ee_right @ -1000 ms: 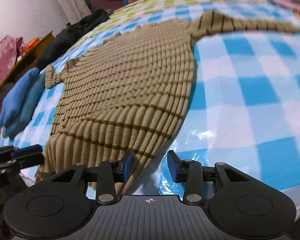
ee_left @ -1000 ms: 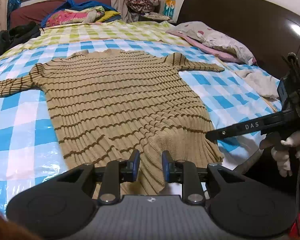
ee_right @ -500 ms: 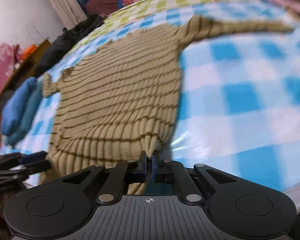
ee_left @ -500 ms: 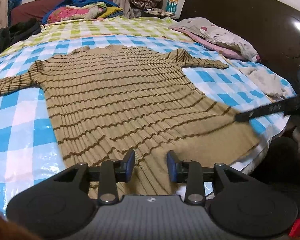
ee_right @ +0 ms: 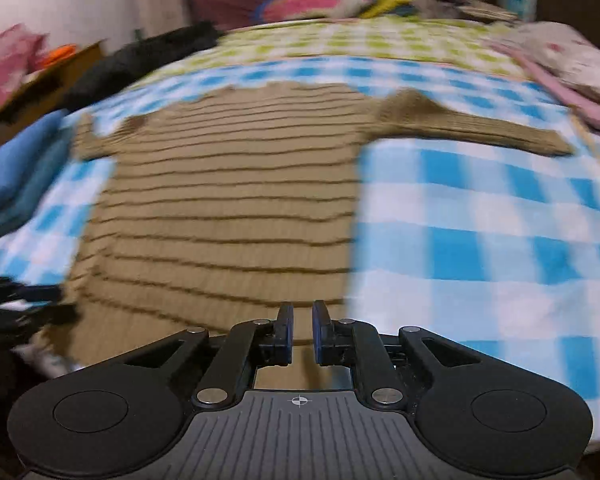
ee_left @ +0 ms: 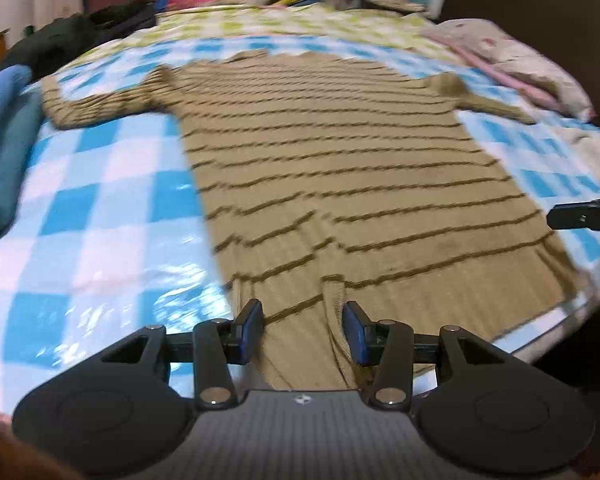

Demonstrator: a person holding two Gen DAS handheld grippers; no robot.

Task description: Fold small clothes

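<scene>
Since earlier frame: right tongs [ee_right: 301,326] just reopened slightly off hem pinch, nothing gripped now. Left tongs [ee_left: 302,330] widening, half open, straddling hem ridge, not pinching. Striped sweater [ee_left: 332,176] flat on bed [ee_left: 100,200], smoothing basically done. Next: grab sleeve, fold inward.

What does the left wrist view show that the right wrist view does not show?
Only the left wrist view shows the left gripper with its jaws apart over a raised wrinkle at the sweater's hem; they have just been opening. Only the right wrist view shows the right gripper, jaws slightly apart, and the full right sleeve. Both show the sweater spread flat on the checked bed cover.
</scene>
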